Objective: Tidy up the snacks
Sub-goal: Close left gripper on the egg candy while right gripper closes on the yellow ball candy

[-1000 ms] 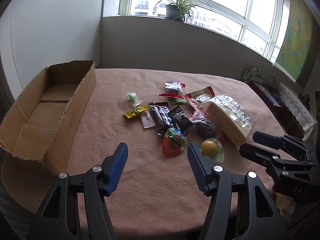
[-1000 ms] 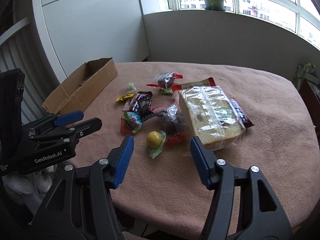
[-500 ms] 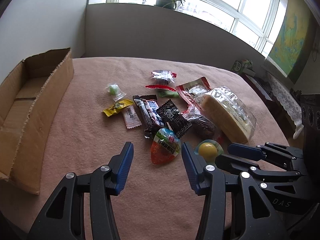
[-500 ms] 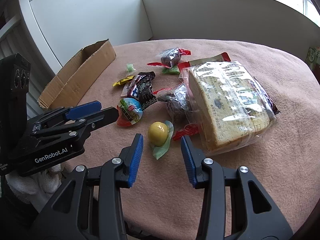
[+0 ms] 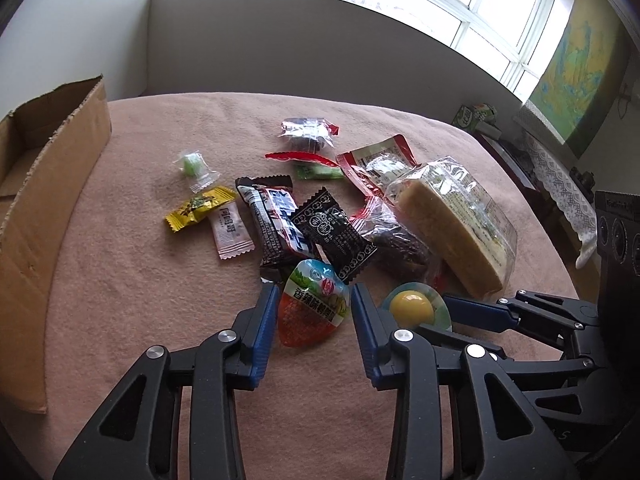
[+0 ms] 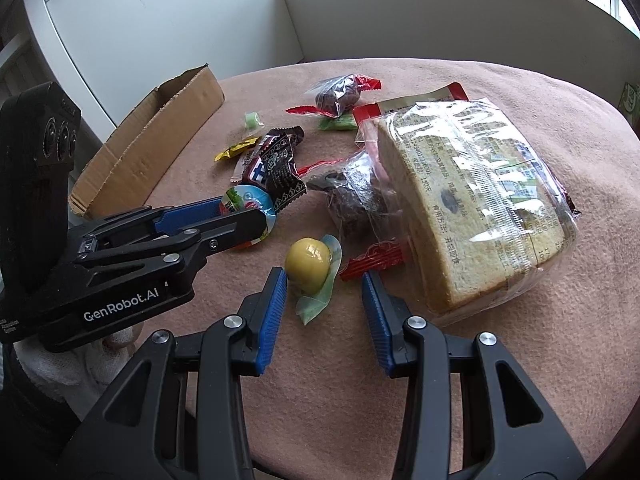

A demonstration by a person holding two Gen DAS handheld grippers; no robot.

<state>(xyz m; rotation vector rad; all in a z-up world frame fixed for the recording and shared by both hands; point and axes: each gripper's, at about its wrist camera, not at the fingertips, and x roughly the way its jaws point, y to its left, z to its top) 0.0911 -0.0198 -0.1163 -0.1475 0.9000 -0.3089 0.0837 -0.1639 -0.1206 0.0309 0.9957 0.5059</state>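
Observation:
Snacks lie in a heap on the pink-covered table (image 5: 132,320). An orange jelly cup (image 5: 310,312) rests on the cloth between the blue pads of my left gripper (image 5: 314,292), whose jaws are closing on it, with the pads right at its sides. From the right wrist view that gripper (image 6: 244,212) straddles the cup (image 6: 248,200). A yellow ball candy (image 6: 308,260) in a green wrapper sits just ahead of my right gripper (image 6: 324,280), which is open, with only the wrapper's tail between its tips. A cardboard box (image 5: 44,184) stands on the left.
A large wrapped cake slice (image 6: 476,196) lies right of the yellow candy, a dark bagged snack (image 6: 352,200) behind it. Chocolate bars (image 5: 280,220), small candies (image 5: 200,206) and red packets (image 5: 376,160) crowd the middle. The table's near edge (image 6: 400,452) is close.
Both grippers have come down and forward toward the heap. The left jaws have narrowed around the jelly cup; the right jaws have narrowed behind the yellow candy.

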